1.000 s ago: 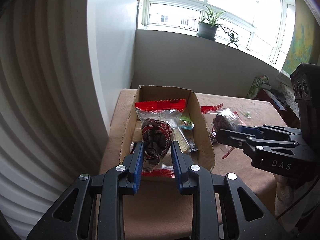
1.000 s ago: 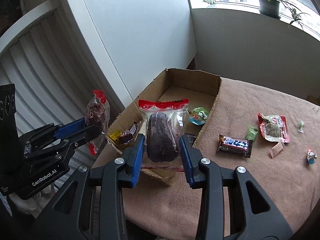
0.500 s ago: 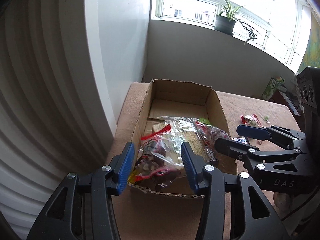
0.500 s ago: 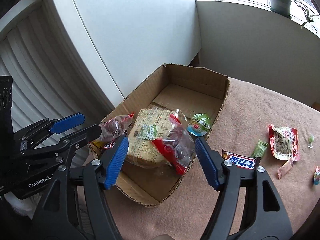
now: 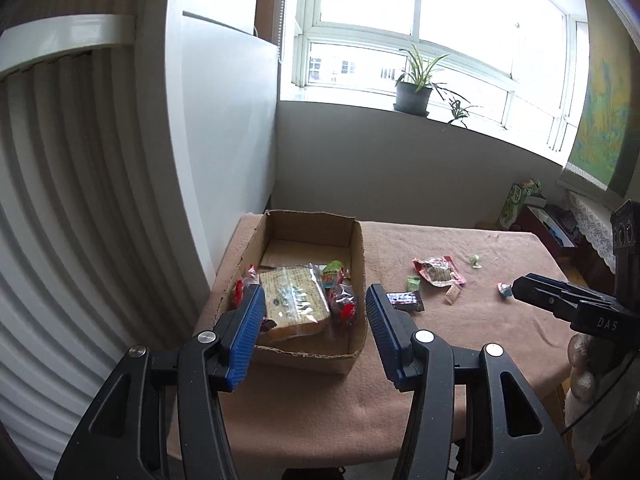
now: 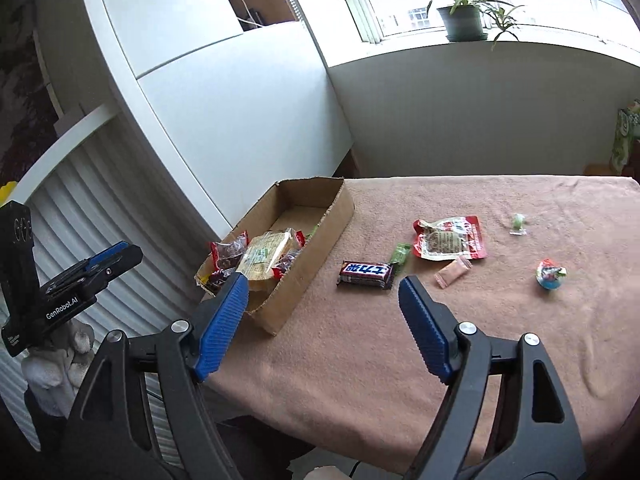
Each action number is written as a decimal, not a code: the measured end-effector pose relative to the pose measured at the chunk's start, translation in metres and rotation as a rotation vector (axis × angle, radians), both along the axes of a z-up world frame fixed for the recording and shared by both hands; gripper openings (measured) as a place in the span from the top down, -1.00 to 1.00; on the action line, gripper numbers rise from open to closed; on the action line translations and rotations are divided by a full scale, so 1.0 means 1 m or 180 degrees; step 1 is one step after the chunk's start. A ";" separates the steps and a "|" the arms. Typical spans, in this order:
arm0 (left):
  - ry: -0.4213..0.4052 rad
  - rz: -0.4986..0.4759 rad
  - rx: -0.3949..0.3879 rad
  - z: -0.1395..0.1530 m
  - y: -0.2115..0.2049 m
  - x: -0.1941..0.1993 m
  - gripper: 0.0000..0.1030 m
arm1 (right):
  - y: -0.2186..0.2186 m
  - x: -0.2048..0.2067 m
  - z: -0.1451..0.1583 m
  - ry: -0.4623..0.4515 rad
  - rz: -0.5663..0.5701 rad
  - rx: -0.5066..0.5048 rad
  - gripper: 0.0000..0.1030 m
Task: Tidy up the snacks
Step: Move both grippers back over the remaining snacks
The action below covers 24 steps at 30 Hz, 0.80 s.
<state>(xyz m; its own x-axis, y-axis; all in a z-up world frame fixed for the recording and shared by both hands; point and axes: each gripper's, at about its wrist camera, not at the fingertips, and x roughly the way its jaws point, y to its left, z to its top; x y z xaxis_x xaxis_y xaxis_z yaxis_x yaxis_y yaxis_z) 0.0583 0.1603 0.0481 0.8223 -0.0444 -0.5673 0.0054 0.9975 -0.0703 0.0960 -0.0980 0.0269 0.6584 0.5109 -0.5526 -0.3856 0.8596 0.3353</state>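
Observation:
A cardboard box (image 5: 358, 252) (image 6: 324, 236) stands at the table's left side and holds a clear bag of pale biscuits (image 5: 294, 306) (image 6: 266, 254) and red-edged bags of dark snacks (image 5: 344, 304) (image 6: 226, 250). My left gripper (image 5: 314, 334) is open and empty, raised near the box's front end. My right gripper (image 6: 322, 320) is open and empty, above the table to the right of the box. On the cloth lie a dark chocolate bar (image 6: 366, 274) (image 5: 406, 300), a red and white packet (image 6: 450, 238) (image 5: 438, 272) and small sweets (image 6: 550, 274).
A pink-brown cloth covers the table (image 6: 400, 360). A white cabinet (image 6: 224, 112) and a ribbed radiator (image 5: 80, 200) stand left of the box. A potted plant (image 5: 414, 94) sits on the windowsill. A green carton (image 5: 516, 200) stands beyond the far right corner.
Both grippers opened and let their snack bags drop into the box, then pulled back and up. The right gripper has swung to the right over the table.

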 end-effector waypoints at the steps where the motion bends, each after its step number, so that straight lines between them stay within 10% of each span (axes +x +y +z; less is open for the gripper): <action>1: -0.0061 -0.0031 0.0029 0.005 -0.009 -0.007 -0.01 | -0.014 -0.015 0.002 -0.0054 -0.0063 0.0020 -0.56; 12: -0.0502 -0.0580 0.0053 0.055 -0.101 -0.088 -0.02 | -0.127 -0.134 0.038 -0.0566 -0.0481 0.0103 -0.69; 24: -0.0357 -0.0557 0.0047 0.038 -0.129 -0.068 -0.21 | -0.158 -0.107 0.038 -0.0564 -0.0506 0.0099 -0.72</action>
<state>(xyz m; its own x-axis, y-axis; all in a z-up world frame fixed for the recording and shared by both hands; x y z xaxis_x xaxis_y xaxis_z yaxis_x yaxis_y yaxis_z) -0.0100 0.0310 0.0865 0.8608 -0.1844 -0.4744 0.1855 0.9816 -0.0449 -0.0109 -0.2556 0.0645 0.8172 0.4080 -0.4070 -0.3013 0.9045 0.3018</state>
